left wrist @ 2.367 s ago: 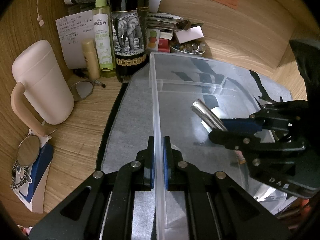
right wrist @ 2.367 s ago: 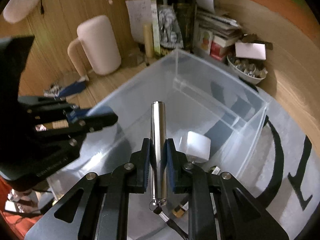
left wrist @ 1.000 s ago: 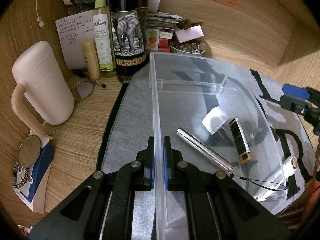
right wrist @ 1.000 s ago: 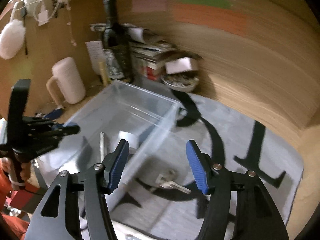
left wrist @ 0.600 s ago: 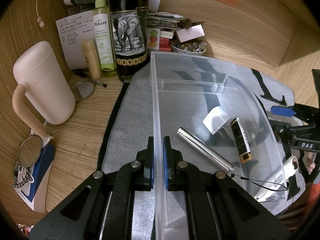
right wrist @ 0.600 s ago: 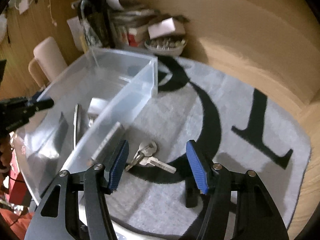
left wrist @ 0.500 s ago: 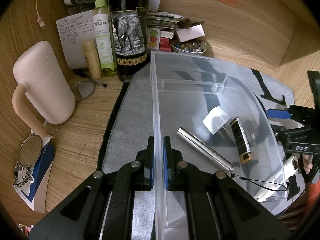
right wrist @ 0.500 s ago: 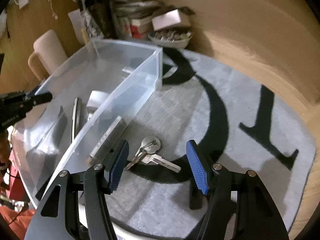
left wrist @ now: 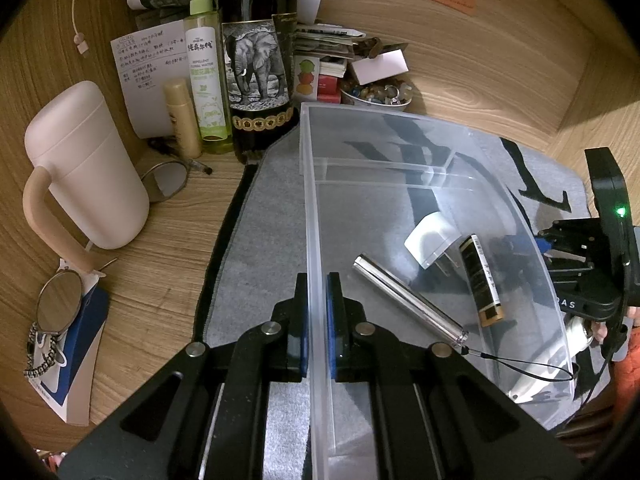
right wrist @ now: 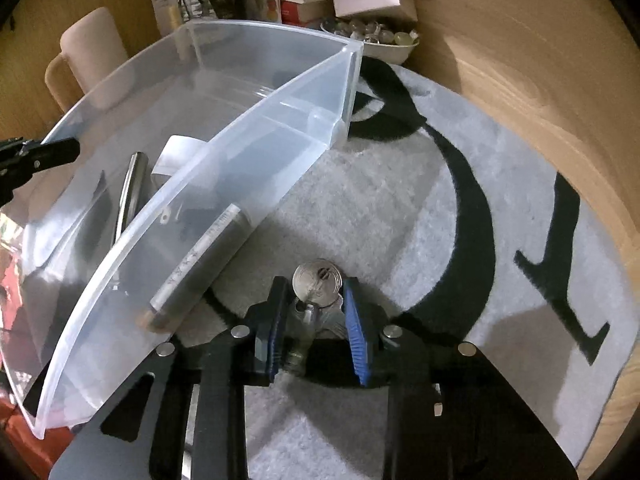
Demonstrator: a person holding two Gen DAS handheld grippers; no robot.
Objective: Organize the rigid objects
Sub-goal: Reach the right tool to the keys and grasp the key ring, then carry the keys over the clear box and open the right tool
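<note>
Surface: a grey felt mat with large black strokes (right wrist: 420, 200) lies on a wooden desk (left wrist: 160, 264); wood-grain walls enclose the desk at the back.
Landmark: a clear rectangular plastic bin (left wrist: 400, 184) sits on the mat.
Left gripper (left wrist: 317, 316): pads pressed together on the bin's near-left wall.
Right gripper (right wrist: 316, 320): blue pads apart, straddling a bunch of silver keys (right wrist: 317, 280) on the mat just right of the bin; whether they touch the keys I cannot tell.
Inside bin: a silver metal tube with a black cord (left wrist: 408, 300), a white plug adapter (left wrist: 430, 238), a black and gold cylinder (left wrist: 480, 284).
Left of bin: a pale pink lidded mug (left wrist: 84, 168), round-lens glasses (left wrist: 166, 176).
Behind bin: a dark wine bottle with an elephant label (left wrist: 258, 60), a green spray bottle (left wrist: 206, 76), a bowl of beads (left wrist: 376, 92).
</note>
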